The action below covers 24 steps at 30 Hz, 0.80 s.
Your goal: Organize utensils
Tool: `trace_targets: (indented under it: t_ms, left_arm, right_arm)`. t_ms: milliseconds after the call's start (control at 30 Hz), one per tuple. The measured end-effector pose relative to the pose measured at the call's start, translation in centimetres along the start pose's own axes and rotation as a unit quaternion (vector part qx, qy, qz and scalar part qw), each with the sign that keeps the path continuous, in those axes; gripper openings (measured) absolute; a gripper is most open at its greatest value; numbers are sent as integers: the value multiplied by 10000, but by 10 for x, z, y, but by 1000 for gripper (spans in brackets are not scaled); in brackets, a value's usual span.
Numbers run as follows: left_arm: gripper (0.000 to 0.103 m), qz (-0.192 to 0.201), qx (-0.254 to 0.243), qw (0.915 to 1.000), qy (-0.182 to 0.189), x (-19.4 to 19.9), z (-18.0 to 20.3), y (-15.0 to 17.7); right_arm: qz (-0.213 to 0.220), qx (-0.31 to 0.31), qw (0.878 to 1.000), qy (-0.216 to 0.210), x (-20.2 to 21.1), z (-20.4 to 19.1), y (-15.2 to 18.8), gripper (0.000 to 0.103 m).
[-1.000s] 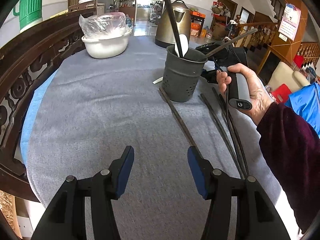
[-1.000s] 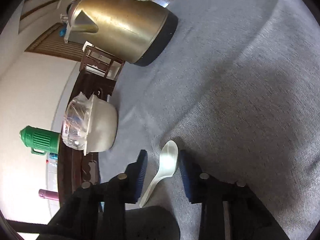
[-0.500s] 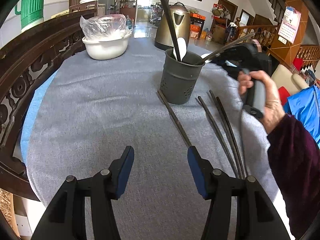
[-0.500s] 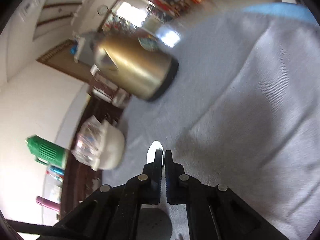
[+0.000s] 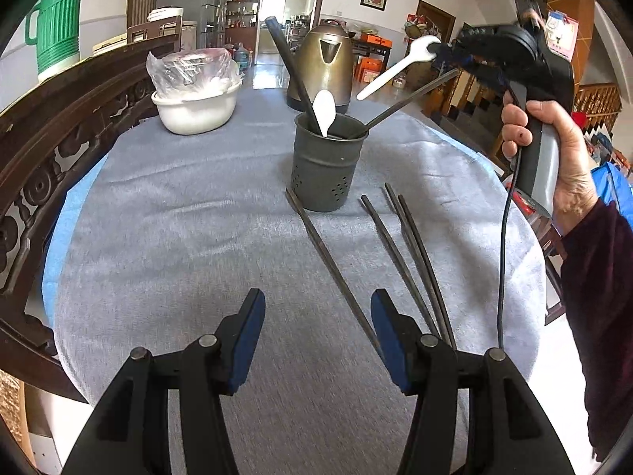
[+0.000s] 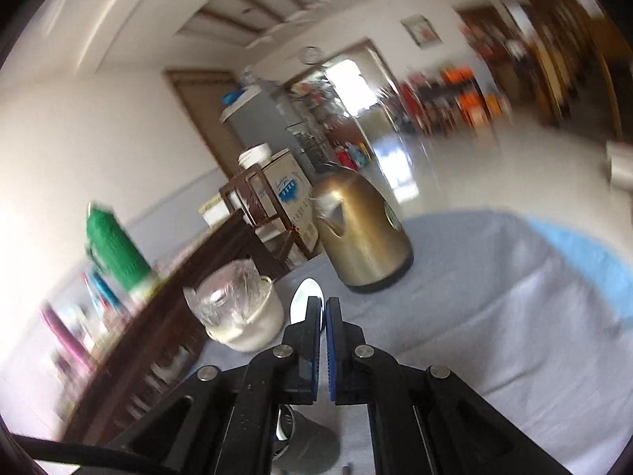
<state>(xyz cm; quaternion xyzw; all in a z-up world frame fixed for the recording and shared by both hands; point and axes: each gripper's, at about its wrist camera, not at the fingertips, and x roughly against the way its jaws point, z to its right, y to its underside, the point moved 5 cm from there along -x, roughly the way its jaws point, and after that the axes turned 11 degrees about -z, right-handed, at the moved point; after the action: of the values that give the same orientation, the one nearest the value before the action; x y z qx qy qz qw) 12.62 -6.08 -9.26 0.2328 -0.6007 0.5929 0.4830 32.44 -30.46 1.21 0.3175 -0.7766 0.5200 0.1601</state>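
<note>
My right gripper (image 5: 439, 53) is shut on a white plastic spoon (image 5: 391, 69) and holds it in the air above and right of the dark grey utensil holder (image 5: 325, 166). In the right wrist view the spoon's bowl (image 6: 306, 301) pokes out past the closed gripper (image 6: 323, 308). The holder has a white spoon (image 5: 325, 113) and two dark chopsticks (image 5: 292, 75) in it. Several dark chopsticks (image 5: 399, 249) lie on the grey cloth, one (image 5: 332, 269) running toward my left gripper (image 5: 316, 308), which is open and empty low over the table.
A brass kettle (image 5: 326, 71) stands behind the holder; it also shows in the right wrist view (image 6: 362, 237). A white bowl (image 5: 196, 109) with a plastic bag sits at the back left. A carved wooden rail (image 5: 47, 150) borders the left. The table edge (image 5: 530, 237) drops off at right.
My right gripper closed on the white spoon lying behind the holder and lifted it off the cloth, up and to the right. My left gripper has stayed put.
</note>
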Motion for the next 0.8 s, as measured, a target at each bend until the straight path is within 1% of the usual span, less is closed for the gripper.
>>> trace_targets:
  t_ms: [67,100,167,233,267,300,333,367,467,567,633,700,800]
  left_arm:
    - [56,11,5,10000,12,2,0,2]
    - [56,24,5,10000,25,4,1,3]
    - [56,66,1,10000,36,8,1,4]
    - [56,104,7,9999,27,12,0,5]
    - [56,124,24,9999,28,14,-1,6]
    - [56,141,41,9999,27,16,-3,6]
    - [56,159,59,9999,24,18,-4,7]
    - [56,180,78,9998,18,20,-5,7]
    - [56,214,108,9997,19,25,-7,11]
    - [56,223,95,9997,49,28,-5,14]
    - [57,239,27,9997,80,31,1,18]
    - [57,234,-51,9997,108,32,8,21]
    - [57,164,-97,9997,137,34,17,27]
  right_arm:
    - [-117,558,9978,342,-5,-26,3,2]
    - [-191,746,9960,448,-8,-34,5,2]
    - [-546,1179,9895,631,-24,-56,14,4]
    - [-888,1529,9798,935,-36,-71,26,5]
    - [-996,1604,9771,985,-41,-75,30,5]
    - [-1142,1635,9753,947,-42,-79,35,5]
    - [-1212,1572,9763,859,-39,-78,40,5]
    - [-1235,1403,9798,713,-34,-76,42,5]
    - [-1131,784,9902,233,-8,-62,47,6]
    - [-868,131,9960,-145,30,-40,63,6]
    - [-688,-201,9968,-362,52,-30,77,6]
    - [-483,-493,9966,-456,80,-15,99,7]
    - [-391,-673,9967,-236,110,2,134,8]
